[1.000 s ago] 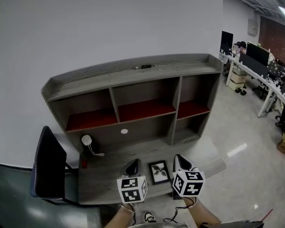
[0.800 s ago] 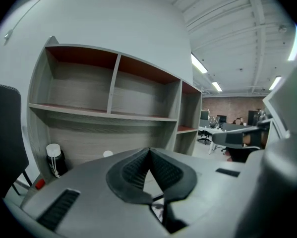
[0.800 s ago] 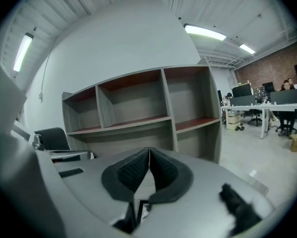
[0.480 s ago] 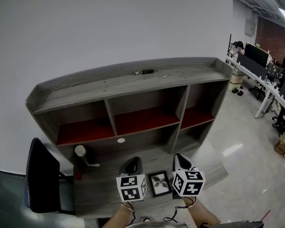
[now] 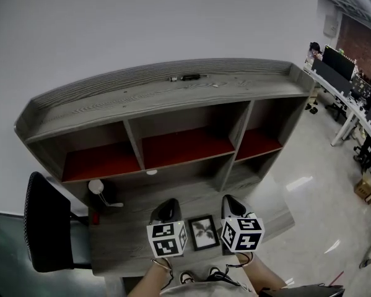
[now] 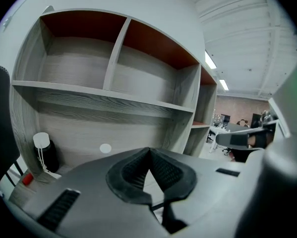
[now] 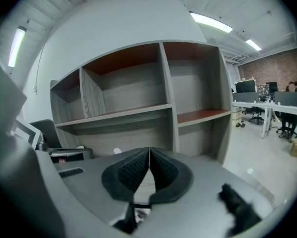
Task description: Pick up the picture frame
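The picture frame (image 5: 204,232) appears to lie flat and face up near the front edge of the desk (image 5: 117,243), so only its thin rims offer a hold. The left tool (image 5: 167,208) and right tool (image 5: 231,202) hover just beside it, one at each side rim, probably to flank it for a lift. Both are clenched on nothing, each pair of jaws meeting tip to tip. I judge they must release before either can take a rim. The shelf unit (image 5: 173,94) stands along the back edge, well apart.
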The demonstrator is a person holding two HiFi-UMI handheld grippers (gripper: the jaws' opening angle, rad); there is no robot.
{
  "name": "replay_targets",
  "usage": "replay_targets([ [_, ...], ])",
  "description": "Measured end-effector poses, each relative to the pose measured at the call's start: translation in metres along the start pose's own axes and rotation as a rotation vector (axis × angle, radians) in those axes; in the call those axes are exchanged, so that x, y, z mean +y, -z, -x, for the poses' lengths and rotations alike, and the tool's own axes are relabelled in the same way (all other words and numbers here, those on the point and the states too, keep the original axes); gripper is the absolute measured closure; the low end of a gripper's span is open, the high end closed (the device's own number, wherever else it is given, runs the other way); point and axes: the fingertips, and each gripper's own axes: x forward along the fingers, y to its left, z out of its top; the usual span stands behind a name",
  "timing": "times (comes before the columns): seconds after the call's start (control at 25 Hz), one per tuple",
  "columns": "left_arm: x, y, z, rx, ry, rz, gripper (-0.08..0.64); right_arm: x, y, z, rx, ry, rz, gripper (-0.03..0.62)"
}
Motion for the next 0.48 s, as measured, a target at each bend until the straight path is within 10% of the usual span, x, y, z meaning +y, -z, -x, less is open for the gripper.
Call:
replay_targets([
  [0.48,-0.012,0.044,-0.009,0.103,-0.072,0.05,0.551,-0.026,0.034,-0.018,0.106,-0.048,-0.016,0.56],
])
